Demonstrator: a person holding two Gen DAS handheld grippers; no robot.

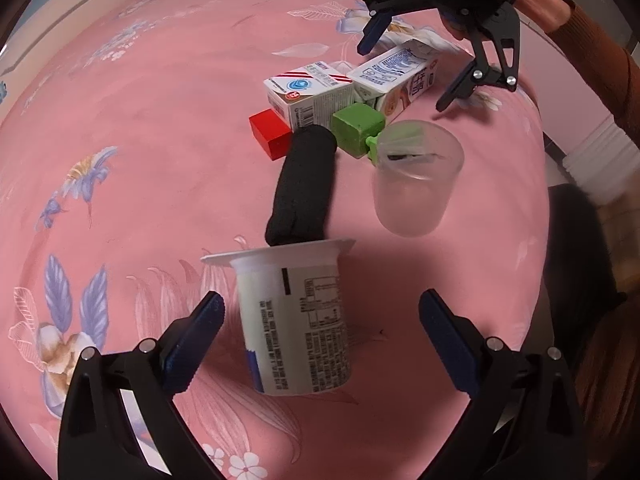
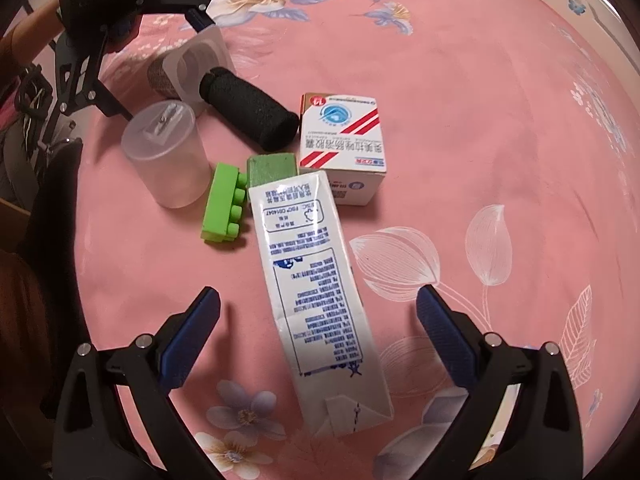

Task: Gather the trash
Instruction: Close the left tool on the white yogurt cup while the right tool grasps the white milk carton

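Not much here is actually readable. The small medicine box (image 2: 342, 148) has a "14" in its orange corner at the center of the right wrist view, plus a blue round logo, red diagonal stripes and Chinese characters too blurry to make out. The milk carton (image 2: 316, 296) in the lower middle carries "FSC" with a code beside it and dense blue Chinese print. The yogurt cup (image 1: 294, 320), bottom center of the left wrist view, shows a nutrition table and fine print, unreadable.

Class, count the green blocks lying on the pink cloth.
2: a studded green brick beside the clear cup, and a plain green cube touching the milk carton.
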